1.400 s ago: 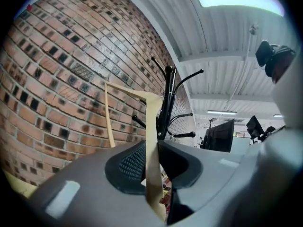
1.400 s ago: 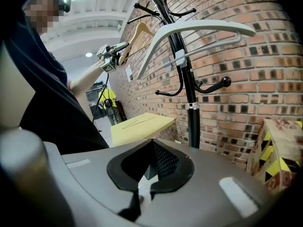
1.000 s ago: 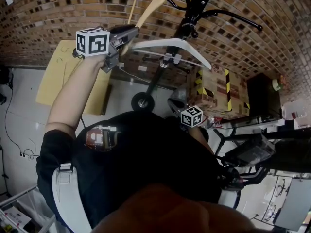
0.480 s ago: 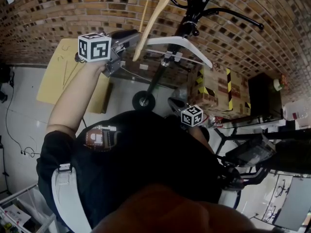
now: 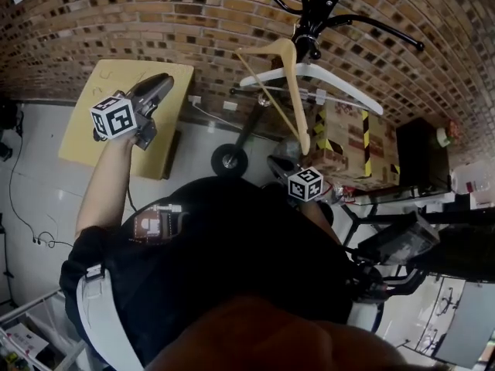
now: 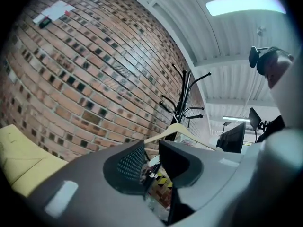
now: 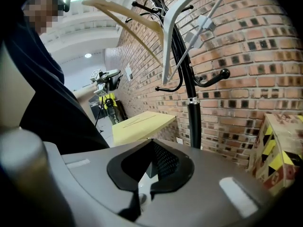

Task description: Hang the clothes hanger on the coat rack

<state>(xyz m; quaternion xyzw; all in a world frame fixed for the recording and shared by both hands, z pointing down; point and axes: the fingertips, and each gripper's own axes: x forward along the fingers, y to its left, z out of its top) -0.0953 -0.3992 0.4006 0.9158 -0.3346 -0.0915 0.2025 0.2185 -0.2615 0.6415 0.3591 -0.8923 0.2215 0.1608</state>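
Wooden hanger [image 5: 297, 103] hangs tilted on the coat rack [image 5: 317, 6], just beside a white hanger [image 5: 340, 83], against a brick wall. Left gripper [image 6: 151, 152], jaws spread and empty, is off to the left near a yellow counter [image 5: 85, 130]. Right gripper [image 7: 151, 148] is low, jaws pressed together, empty.

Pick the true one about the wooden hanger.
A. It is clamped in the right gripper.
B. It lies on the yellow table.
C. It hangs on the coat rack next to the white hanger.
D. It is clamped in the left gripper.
C: the wooden hanger hangs from the coat rack beside the white hanger, while the left gripper is off to the side with nothing between its jaws.
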